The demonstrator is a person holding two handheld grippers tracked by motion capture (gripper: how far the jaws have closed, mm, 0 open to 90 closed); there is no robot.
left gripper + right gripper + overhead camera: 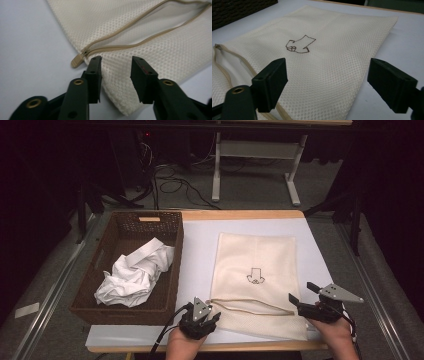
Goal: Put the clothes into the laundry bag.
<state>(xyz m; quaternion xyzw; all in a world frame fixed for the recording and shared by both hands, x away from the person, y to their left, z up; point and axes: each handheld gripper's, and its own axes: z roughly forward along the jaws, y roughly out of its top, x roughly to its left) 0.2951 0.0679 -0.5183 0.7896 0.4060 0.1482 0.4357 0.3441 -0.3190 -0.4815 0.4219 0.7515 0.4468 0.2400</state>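
Two grippers down at the near edge of the table (200, 227). Left gripper (116, 72) unclenched, jaws parted over the mesh bag's (255, 280) corner, nothing pinched – zipper pull (76, 60) just off at 10 o'clock. Right gripper (327, 82) spread wide, grasping nothing, hovering at the bag's 5 o'clock corner. Bag flat mid-table, zipper (140, 30) partly undone, small drawn logo (299, 44) on top. Wicker basket (115, 235) with crumpled white cloth (134, 275) at 9 o'clock from the bag.

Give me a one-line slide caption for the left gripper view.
Open left gripper poised over the mesh bag's corner, beside the zip pull of its open zip.
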